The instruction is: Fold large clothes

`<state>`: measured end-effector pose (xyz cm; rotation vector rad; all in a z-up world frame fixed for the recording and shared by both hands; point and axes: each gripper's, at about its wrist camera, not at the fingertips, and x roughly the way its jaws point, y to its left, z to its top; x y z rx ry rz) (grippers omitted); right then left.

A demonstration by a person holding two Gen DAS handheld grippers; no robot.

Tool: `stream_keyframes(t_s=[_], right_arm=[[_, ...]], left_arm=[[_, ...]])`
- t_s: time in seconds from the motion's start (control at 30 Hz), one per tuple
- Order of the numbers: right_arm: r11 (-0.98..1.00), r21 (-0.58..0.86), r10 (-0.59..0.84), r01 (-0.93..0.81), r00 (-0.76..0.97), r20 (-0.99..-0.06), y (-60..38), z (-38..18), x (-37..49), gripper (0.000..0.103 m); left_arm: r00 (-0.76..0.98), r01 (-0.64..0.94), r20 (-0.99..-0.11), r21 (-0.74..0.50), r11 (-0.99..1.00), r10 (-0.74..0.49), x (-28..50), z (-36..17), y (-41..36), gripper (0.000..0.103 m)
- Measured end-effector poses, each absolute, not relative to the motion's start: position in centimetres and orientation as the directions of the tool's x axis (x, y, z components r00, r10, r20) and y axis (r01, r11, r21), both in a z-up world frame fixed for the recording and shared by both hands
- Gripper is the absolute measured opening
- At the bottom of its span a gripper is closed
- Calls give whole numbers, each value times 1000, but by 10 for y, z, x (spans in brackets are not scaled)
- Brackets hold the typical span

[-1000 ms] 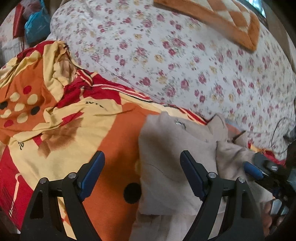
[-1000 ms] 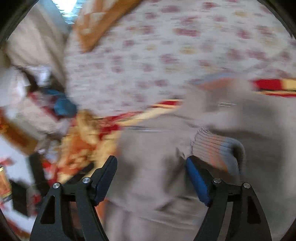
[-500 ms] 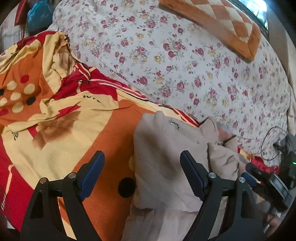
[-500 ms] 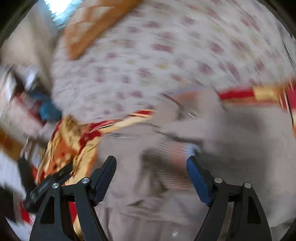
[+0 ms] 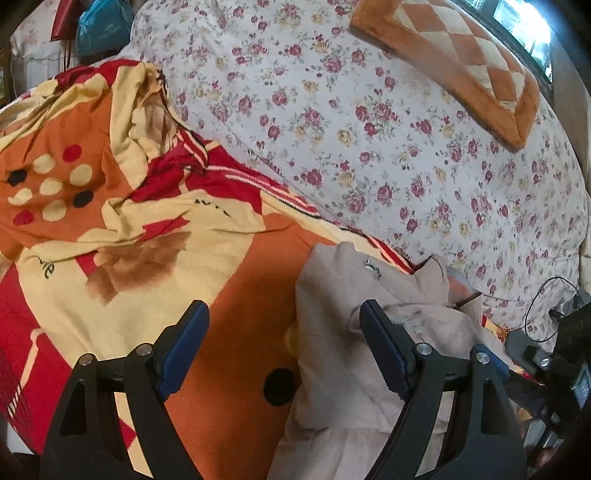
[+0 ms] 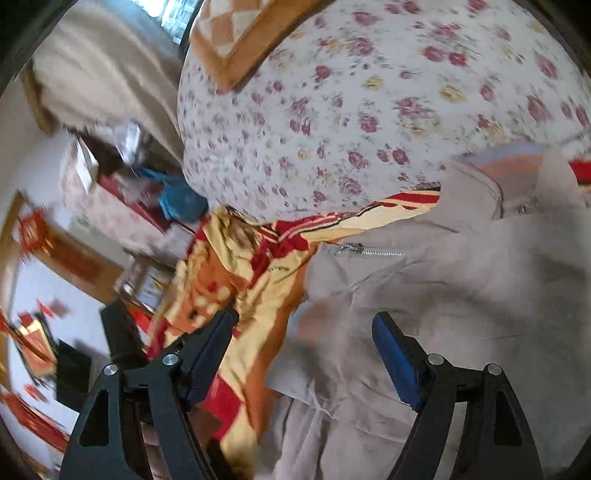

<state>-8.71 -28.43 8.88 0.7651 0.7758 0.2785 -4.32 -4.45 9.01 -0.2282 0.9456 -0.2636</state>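
A beige zip jacket [image 5: 343, 354] lies crumpled on an orange, red and yellow bedspread [image 5: 122, 266]; it also shows in the right wrist view [image 6: 461, 295], with its metal zipper [image 6: 369, 252] near the collar. My left gripper [image 5: 284, 343] is open and empty, hovering over the jacket's left edge. My right gripper [image 6: 304, 347] is open and empty above the jacket's left side, where a blurred cuff lies between its fingers. The right gripper's body shows at the far right of the left wrist view [image 5: 546, 365].
A white floral duvet [image 5: 388, 129] is heaped behind the jacket, with an orange checked blanket [image 5: 461, 59] on top. A black cable [image 5: 543, 306] lies at the right. Blue bags [image 5: 103, 22] and furniture stand beyond the bed's far left.
The right gripper has swung left across the jacket; the ribbed cuff once beside its right finger now lies lower, between the fingers. The left gripper has shifted slightly and stays open.
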Motion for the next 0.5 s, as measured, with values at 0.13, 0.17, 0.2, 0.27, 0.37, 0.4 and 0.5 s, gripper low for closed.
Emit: stream_keyframes(t_s=[0.13,0.17,0.2,0.27,0.37,0.4,0.5], right_arm=[[774,626,410,94,679,-609,-277,87,-98,80],[783,613,398,101,677,-619,-281,85,-108,80],[793,599,381,111,678,-629,-284,86,-111,80],[817,560,328,137,689,-647,-290,91,-121,80],[905,357,100,231,700,-707,-292,104,-135,81],[925,296,40,238,715,-698,-291,107,-143,81],[955,149,-101,256,756,-647,-288,112,-166,81]], left_arm=[[552,145,-768,-295,945,-324,-48,89,-52,84],[553,154,-767,-290,945,-325,-49,89,-55,84],[554,164,-766,-284,945,-326,-51,89,-57,84],[550,183,-767,-274,944,-330,-55,88,-64,84],[540,210,-775,-253,944,-328,-58,84,-73,84],[539,219,-777,-243,945,-325,-59,84,-76,84],[544,232,-778,-220,947,-314,-63,82,-81,84]])
